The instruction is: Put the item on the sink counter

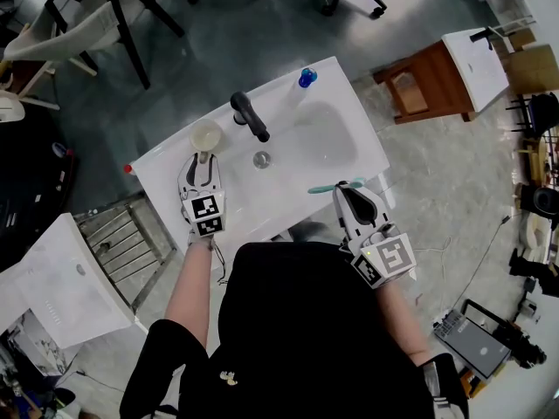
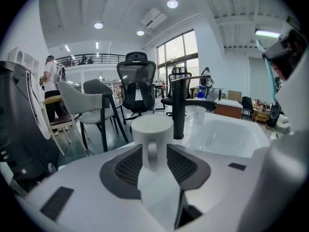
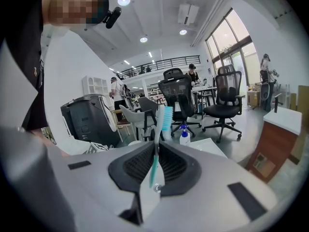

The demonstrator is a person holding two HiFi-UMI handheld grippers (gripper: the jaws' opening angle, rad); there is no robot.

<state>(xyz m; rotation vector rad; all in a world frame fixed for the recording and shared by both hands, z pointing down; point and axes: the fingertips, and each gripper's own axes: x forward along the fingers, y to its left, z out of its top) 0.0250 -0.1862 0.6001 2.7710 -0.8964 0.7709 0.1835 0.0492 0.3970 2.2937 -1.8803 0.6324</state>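
A cream mug (image 1: 206,136) stands upright on the white sink counter (image 1: 166,171), left of the black faucet (image 1: 249,116). My left gripper (image 1: 202,161) sits just behind it, open. In the left gripper view the mug (image 2: 152,127) turns its handle toward me, and the handle lies between the pads (image 2: 126,167) with a gap on each side. My right gripper (image 1: 351,192) hovers at the counter's front right edge, shut on a teal toothbrush (image 1: 335,187). The right gripper view shows the toothbrush (image 3: 162,124) clamped upright, bristles up.
The basin (image 1: 325,138) takes up the counter's right half, with a blue-capped bottle (image 1: 306,78) at its far corner. A wooden cabinet (image 1: 432,81) stands to the right, a metal rack (image 1: 118,234) and a white unit (image 1: 57,278) to the left. Chairs stand beyond.
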